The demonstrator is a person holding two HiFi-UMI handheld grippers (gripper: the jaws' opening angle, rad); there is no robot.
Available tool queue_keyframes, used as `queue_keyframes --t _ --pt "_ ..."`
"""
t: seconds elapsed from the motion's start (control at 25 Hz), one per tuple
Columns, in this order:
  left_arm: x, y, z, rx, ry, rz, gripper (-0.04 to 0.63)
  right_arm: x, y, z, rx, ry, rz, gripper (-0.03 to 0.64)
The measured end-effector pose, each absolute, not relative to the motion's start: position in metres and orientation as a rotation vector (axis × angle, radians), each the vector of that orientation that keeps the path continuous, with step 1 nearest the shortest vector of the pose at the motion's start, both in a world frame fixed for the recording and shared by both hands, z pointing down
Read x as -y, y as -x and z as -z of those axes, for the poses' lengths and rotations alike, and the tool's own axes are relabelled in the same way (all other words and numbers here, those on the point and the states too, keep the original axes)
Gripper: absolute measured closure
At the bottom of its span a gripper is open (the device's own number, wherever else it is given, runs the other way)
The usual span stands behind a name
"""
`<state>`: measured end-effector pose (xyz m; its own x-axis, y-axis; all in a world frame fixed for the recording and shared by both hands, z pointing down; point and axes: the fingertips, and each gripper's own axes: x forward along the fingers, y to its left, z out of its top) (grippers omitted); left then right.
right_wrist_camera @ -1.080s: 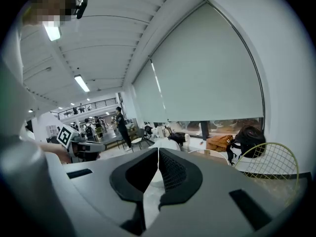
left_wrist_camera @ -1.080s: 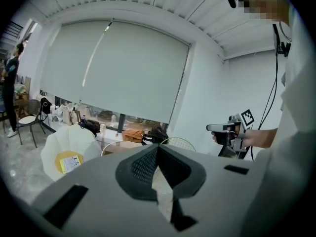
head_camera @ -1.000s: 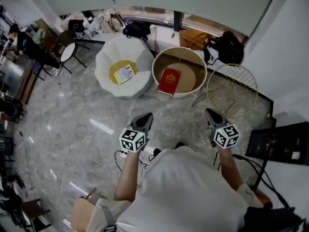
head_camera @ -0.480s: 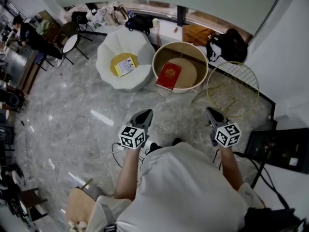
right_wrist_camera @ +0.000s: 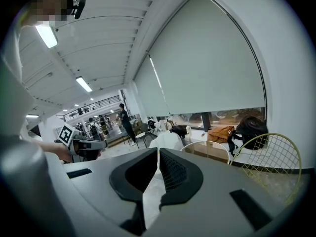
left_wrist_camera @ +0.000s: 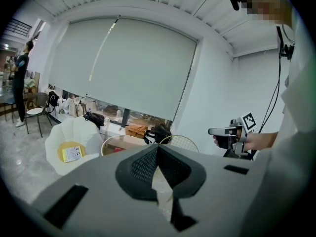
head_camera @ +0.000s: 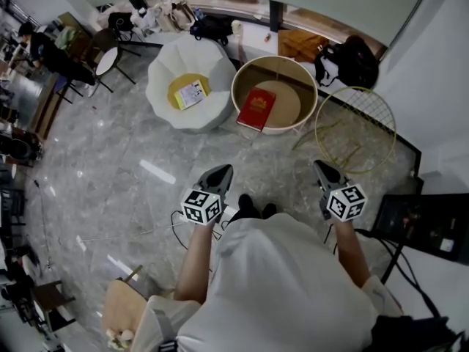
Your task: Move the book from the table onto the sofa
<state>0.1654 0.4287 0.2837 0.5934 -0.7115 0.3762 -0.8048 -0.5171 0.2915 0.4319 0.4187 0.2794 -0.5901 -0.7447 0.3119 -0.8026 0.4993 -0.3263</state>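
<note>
Facing table [head_camera: 286,130] and sofa [head_camera: 165,105] from well back.
Holding left gripper [head_camera: 219,171] and right gripper [head_camera: 323,169] over the floor [head_camera: 110,167], both with jaws pressed together on nothing; spotting the red book [head_camera: 256,108] flat on the table, beside the sofa.

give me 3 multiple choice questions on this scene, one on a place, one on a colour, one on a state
1. Where does the red book lie?
A. on the round table
B. on the floor
C. on a chair

2. What colour is the cushion on the sofa?
A. blue
B. yellow
C. green

3. How do the left gripper jaws stand?
A. wide apart
B. shut on the book
C. shut with nothing between them

Answers:
1 A, the book rests inside the table's rim.
2 B, the cushion under the booklet is yellow.
3 C, the left gripper view shows the jaws meeting, empty.
</note>
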Motion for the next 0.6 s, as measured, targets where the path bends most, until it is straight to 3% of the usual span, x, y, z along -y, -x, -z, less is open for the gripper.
queue_keyframes --t 0.6 --pt "-0.361 -0.146 -0.301 1.154 -2.389 -0.321 0.594 -0.368 -0.417 -0.29 2.544 -1.388 -0.74 0.58"
